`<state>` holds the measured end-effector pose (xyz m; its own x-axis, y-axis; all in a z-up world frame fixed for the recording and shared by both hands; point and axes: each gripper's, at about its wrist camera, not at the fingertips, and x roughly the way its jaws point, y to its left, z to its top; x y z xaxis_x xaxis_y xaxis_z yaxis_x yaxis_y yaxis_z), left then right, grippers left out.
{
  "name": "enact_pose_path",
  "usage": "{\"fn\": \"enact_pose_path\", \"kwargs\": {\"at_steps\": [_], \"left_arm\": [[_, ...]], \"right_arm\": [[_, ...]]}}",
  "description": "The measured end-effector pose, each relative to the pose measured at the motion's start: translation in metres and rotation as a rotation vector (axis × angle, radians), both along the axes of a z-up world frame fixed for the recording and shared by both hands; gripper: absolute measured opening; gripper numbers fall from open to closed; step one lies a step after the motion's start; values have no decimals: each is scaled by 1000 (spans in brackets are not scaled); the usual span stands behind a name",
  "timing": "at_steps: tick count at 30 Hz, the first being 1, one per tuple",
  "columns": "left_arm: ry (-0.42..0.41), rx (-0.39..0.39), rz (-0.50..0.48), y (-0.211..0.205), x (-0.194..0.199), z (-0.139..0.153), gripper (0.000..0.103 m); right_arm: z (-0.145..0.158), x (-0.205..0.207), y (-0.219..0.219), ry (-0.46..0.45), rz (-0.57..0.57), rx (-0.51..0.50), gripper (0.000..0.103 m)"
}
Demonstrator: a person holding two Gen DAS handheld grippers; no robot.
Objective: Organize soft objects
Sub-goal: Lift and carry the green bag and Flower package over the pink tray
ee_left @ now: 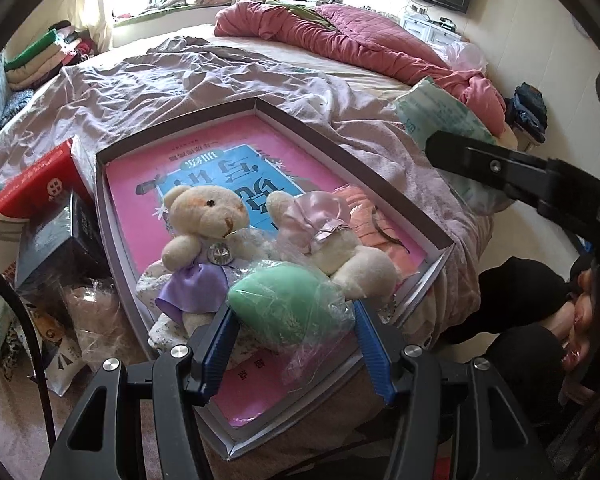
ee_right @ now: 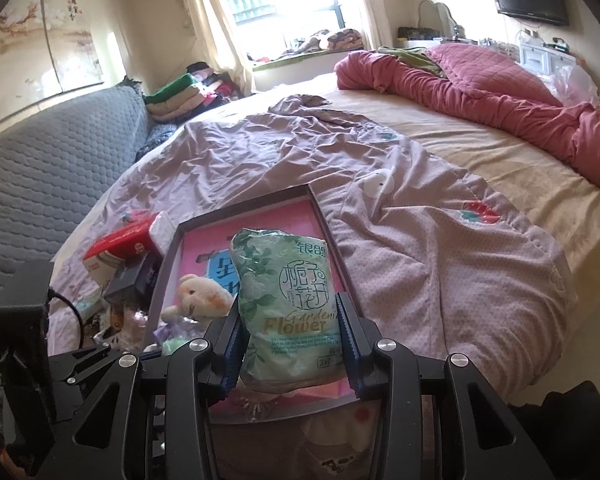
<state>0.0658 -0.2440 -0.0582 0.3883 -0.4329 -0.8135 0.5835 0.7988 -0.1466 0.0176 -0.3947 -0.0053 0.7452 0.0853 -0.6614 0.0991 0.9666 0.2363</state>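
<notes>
Left wrist view: the left gripper (ee_left: pixel 294 320) holds its fingers (ee_left: pixel 220 344) pinched on a green sponge (ee_left: pixel 288 304) in clear wrap, low over the near end of the box (ee_left: pixel 428 208) on the bed (ee_left: pixel 180 80), beside two bears (ee_left: pixel 204 216).

Right wrist view: the right gripper (ee_right: pixel 290 344) has its fingers (ee_right: pixel 350 340) pinching a tissue pack (ee_right: pixel 288 300) upright above the same box.

Step in hand, as judged: placing the sponge. The next move calls for spreading the left fingers, then lowering the pack into free space.
</notes>
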Motion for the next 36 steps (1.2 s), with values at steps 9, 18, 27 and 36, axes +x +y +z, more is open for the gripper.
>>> {"fn": "enact_pose_path", "kwargs": {"at_steps": [9,18,27,36], "left_arm": [[36,-11,-5,6,4,-15,58],[65,-60,15,15,12,-19,58],[83,-76,20,19,17,-21,57],[100,-102,17,23,18,-22,57]], "right_arm": [[-11,22,1,38,-13,-21,43],[-33,30,4,109,-13,-38,43],[-49,34,9,163,0,-61,43],[-59,37,9,199,-23,-86,43]]}}
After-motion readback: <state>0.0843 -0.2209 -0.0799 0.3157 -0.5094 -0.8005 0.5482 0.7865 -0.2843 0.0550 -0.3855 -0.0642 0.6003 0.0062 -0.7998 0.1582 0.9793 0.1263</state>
